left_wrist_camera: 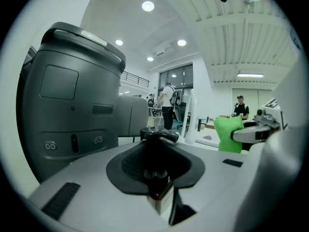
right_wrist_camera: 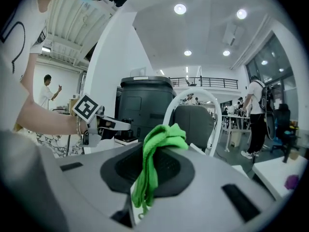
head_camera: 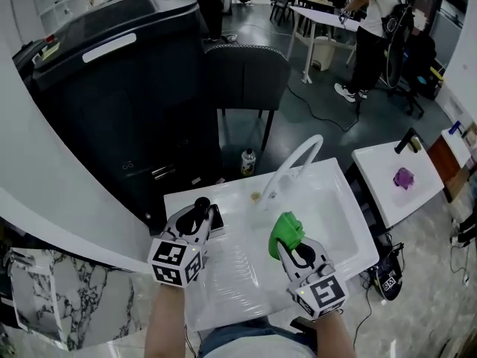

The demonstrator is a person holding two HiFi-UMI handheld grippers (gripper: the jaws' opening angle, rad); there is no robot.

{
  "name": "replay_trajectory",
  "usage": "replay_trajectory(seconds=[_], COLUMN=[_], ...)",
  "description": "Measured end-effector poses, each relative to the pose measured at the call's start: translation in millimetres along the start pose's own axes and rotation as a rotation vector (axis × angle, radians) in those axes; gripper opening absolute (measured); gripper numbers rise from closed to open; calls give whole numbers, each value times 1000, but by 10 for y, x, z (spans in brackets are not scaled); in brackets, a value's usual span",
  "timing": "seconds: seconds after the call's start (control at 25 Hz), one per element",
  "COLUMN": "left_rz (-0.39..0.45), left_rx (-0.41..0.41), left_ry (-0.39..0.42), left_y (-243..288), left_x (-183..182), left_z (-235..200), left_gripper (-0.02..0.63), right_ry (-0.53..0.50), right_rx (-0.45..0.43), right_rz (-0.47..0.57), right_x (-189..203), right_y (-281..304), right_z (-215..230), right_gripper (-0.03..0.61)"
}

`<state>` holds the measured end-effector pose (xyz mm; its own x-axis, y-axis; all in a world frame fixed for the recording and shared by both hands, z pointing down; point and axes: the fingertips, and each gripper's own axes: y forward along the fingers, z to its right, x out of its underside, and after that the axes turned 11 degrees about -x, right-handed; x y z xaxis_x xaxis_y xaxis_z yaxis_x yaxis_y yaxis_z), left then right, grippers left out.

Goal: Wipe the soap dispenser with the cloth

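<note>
Soap dispenser [left_wrist_camera: 158, 137], a small dark bottle with a black pump on top, stands upright between the jaws of the left gripper [head_camera: 198, 218]. The jaws are pulled in narrow and press on its sides, so it is held. In the head view it is over the flat left part of the white sink [head_camera: 223, 289], just beside the bowl. To its right, the right gripper [head_camera: 289, 243] has its jaws closed on a soft bright green cloth [head_camera: 286, 228]. Part of the cloth bunches up above the jaws and part hangs down between them. The cloth is over the bowl of the sink. It is near the dispenser but does not touch it. Behind both grippers, a thin white curved tap [head_camera: 297, 162] bends over the back of the bowl. A small bottle [head_camera: 248, 161] stands on the dark floor just past the sink. Beyond it are a big black machine with a rounded lid [head_camera: 112, 73] on the left and a dark grey chair [head_camera: 246, 73] next to it. Off to the right is a second white sink [head_camera: 380, 189] with a little purple thing [head_camera: 403, 177] lying in it. Far back, a person in a white top and black trousers [head_camera: 375, 28] stands by a white table.
</note>
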<state>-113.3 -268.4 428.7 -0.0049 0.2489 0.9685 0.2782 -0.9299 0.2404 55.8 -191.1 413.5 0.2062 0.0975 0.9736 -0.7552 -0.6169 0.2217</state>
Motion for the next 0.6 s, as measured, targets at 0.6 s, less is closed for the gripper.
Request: replay_trajectory(seconds=[0.6], left_rz=[-233], left_rx=[66], left_ry=[-255], left_y=[-54], left_x=[17], left_z=[439], left_gripper=[91], right_ry=[-37], right_rx=[-104], right_rz=[64], right_x=[-188], right_y=[14], right_z=[-84], right_gripper=[49])
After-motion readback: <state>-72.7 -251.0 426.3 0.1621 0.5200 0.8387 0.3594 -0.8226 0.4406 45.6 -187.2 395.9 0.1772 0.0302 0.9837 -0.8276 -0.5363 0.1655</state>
